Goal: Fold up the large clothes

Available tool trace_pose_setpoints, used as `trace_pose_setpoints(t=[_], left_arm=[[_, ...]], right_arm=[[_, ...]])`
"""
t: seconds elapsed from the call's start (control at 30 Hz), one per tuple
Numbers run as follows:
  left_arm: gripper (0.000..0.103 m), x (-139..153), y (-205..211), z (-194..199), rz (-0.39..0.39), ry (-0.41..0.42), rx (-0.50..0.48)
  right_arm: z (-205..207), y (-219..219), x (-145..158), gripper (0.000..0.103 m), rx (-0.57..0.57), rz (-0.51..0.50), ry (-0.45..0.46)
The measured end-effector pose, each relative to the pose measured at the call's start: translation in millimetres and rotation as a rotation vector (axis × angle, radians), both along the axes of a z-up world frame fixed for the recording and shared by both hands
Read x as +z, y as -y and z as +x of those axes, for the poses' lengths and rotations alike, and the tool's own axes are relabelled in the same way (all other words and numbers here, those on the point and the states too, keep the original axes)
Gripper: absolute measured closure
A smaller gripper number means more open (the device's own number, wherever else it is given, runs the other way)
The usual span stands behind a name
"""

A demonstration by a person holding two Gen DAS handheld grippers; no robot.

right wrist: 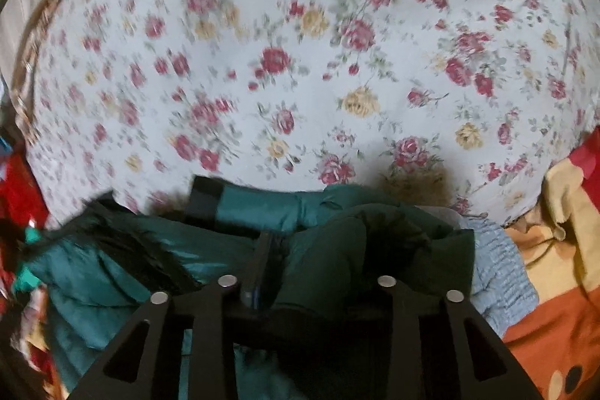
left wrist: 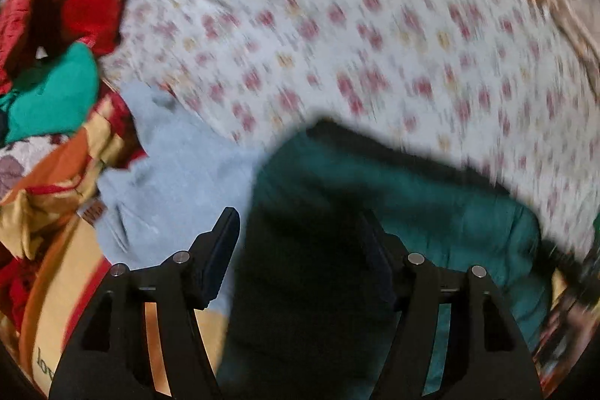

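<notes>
Left wrist: tongs (left wrist: 300, 246) apart over green jacket (left wrist: 431, 205)

Dim, soft indoor light, no glare. Heavy motion blur across the white rose-printed cotton sheet (left wrist: 375, 25) in the left wrist view, worst toward 3 o'clock; milder in the right wrist view, sharpest near centre. Strong fisheye bending, black vignette at all corners. Deep shadow on the dark teal padded jacket (right wrist: 322, 250) at 6 o'clock.

Both wrist views angled down, close over green jacket (left wrist: 375, 182) on floral sheet (right wrist: 300, 44); both shared.
</notes>
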State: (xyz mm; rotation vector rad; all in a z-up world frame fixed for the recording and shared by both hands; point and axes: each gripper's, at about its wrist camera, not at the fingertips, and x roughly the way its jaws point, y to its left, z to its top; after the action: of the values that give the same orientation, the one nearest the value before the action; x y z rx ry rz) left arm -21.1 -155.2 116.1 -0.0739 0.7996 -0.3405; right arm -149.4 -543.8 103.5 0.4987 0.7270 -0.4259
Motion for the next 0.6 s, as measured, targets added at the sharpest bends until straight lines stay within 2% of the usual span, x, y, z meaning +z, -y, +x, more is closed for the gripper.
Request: trace_pose_setpoints(t=[0.1, 0.13, 0.23, 0.3, 0.37, 0.47, 0.6], left_arm=[[0.038, -21, 15, -4, 0.055, -0.016, -0.007], [0.038, -25, 20, -3, 0.072, -0.020, -0.009], [0.038, -32, 25, 1, 0.090, -0.019, 0.001], [0.037, -33, 27, 4, 0.086, -0.017, 0.012], [0.036, -33, 29, 7, 0.094, -0.013, 0.019], [0.036, -35, 34, 13, 0.111, -0.007, 0.024], [0.034, -37, 42, 20, 0.128, 0.004, 0.023]], right_arm=[[-25, -9, 25, 0.030, 0.000, -0.005, 0.098], [-32, -13, 33, 0.027, -0.001, -0.031, 0.117], [-45, -36, 60, 0.027, 0.050, -0.130, 0.172], [-41, -57, 66, 0.027, 0.155, -0.152, 0.173], [-24, -82, 59, 0.027, 0.264, -0.196, 0.104], [5, -110, 39, 0.027, 0.356, -0.247, 0.033], [39, -111, 9, 0.027, 0.361, -0.311, -0.063]])
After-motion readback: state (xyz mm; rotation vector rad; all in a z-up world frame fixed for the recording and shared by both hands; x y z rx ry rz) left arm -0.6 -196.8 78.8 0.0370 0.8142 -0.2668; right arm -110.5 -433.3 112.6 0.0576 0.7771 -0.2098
